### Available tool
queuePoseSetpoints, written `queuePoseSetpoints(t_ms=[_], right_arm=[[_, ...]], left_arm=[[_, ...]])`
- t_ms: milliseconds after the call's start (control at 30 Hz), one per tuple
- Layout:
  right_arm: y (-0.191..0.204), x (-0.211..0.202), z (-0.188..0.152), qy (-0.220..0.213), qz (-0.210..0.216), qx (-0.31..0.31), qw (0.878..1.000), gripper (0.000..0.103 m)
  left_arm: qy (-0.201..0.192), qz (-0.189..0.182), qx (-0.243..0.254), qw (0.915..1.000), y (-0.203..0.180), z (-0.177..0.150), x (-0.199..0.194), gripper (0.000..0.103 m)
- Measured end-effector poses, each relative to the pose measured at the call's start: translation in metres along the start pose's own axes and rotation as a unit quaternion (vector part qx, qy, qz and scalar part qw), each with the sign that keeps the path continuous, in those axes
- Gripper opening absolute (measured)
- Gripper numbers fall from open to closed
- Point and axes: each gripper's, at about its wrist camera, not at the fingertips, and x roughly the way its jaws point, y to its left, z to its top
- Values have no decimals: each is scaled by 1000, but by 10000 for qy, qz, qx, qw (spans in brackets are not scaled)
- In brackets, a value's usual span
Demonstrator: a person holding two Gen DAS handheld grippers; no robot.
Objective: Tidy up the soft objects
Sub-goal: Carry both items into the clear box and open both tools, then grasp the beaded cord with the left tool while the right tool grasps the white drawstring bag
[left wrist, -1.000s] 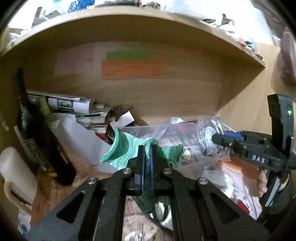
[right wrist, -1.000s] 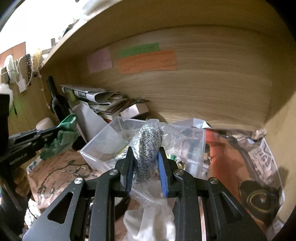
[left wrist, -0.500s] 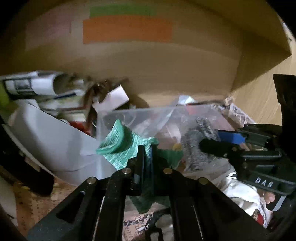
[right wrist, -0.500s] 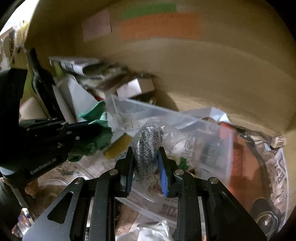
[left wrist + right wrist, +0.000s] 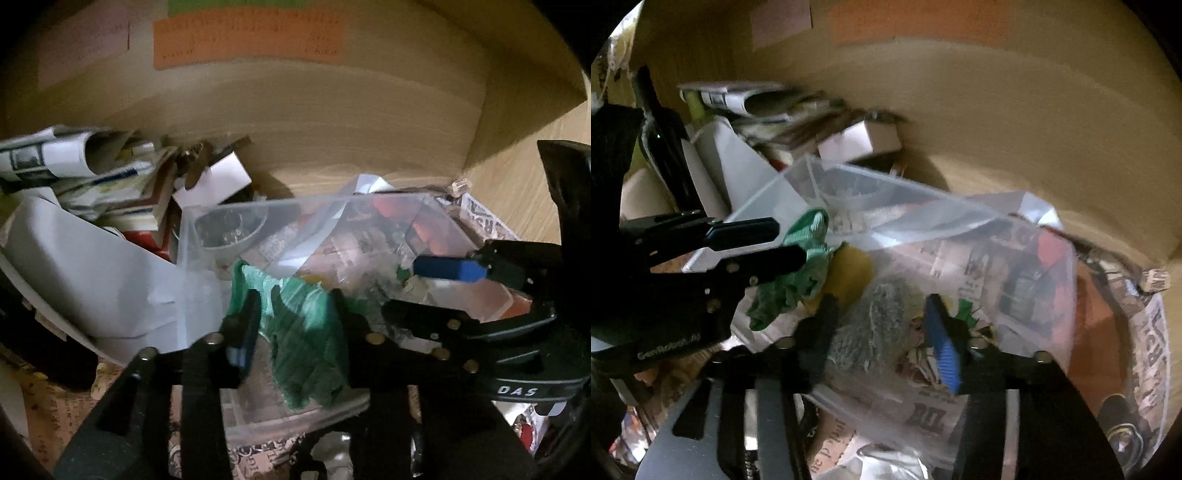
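Observation:
A clear plastic bin (image 5: pixel 369 206) sits on the shelf floor, also in the right wrist view (image 5: pixel 871 184). My left gripper (image 5: pixel 295 317) is open over the bin's near side, and a green knit cloth (image 5: pixel 306 332) hangs loose between its fingers; the cloth also shows in the right wrist view (image 5: pixel 798 277). My right gripper (image 5: pixel 882 325) is open above the bin, with a grey mesh scrubber (image 5: pixel 875 325) lying loose between its fingers inside the bin. In the left wrist view the right gripper (image 5: pixel 417 288) reaches in from the right.
Rolled papers and booklets (image 5: pixel 81 166) and a white box (image 5: pixel 218 181) are piled at the left. A dark bottle (image 5: pixel 661 140) stands at far left. Newspaper (image 5: pixel 1152 332) lines the shelf floor. The wooden back wall (image 5: pixel 332 122) with an orange note (image 5: pixel 247 37) is close behind.
Both grippers moved forward and down over the bin, then opened. The green cloth and the grey scrubber are let go and now lie loose between the spread fingers.

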Motion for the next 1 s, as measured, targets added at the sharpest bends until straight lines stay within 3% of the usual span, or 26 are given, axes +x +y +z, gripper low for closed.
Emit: queuePoseSetpoints(t_ms=[133,267,500,600,1000], right_arm=[[0,-27,-2,-348,-144,-82,9993,57],[0,-55,-7,-719,-279,-103,9970,66],[6,-96,-28,-1170,-433,-60,9922,69],[10,-109,-41,-1286,-494,-49,9905,72],[7,-118,-106,-1091,-537,491,9914,78]], left_arm=[[-178,-42,38,9998,-4,1,-20,44],[-481,-14,85,9988,-8,-2,-50,55],[-694,0,147,9975,-15,-18,-87,75],[-646,-2,214,9977,-20,-31,-93,81],[111,-251,508,9983,-61,-96,-80,82]])
